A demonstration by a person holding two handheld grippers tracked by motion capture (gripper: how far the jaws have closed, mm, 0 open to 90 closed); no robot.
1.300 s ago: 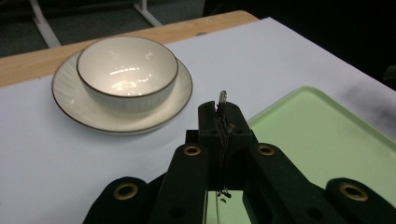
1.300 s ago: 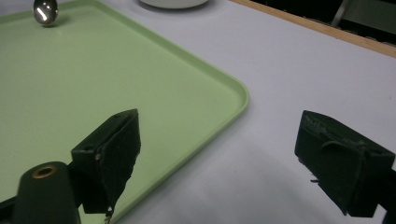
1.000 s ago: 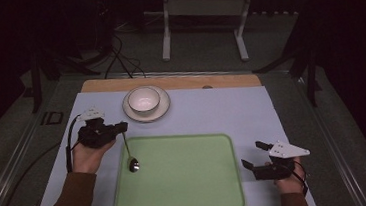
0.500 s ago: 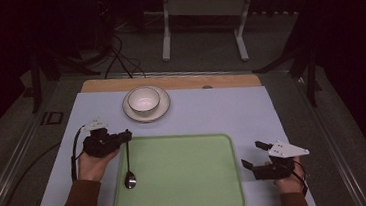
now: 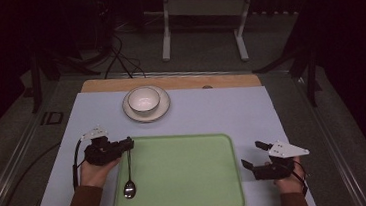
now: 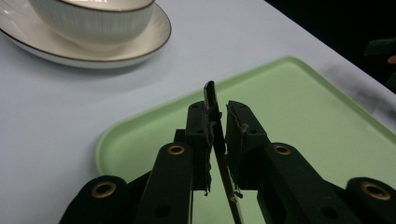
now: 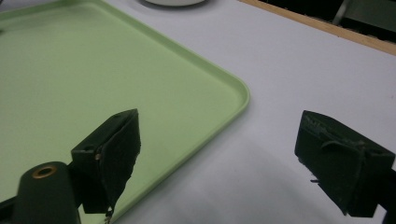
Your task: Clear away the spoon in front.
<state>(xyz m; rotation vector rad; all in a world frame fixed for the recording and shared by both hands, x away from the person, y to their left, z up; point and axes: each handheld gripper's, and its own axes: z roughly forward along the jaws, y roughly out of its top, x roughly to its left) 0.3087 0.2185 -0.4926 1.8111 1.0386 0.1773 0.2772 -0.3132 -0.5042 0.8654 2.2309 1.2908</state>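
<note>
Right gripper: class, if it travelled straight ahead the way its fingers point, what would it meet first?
Probably the green tray. In the high view the right gripper points left toward the tray's right rim, its fingers wide open and empty. How high it sits above the table is unclear, so it might pass over the rim.

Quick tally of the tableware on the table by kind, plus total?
Spoon: 1
Bowl: 1
Saucer: 1
Green tray: 1
Total: 4
</note>
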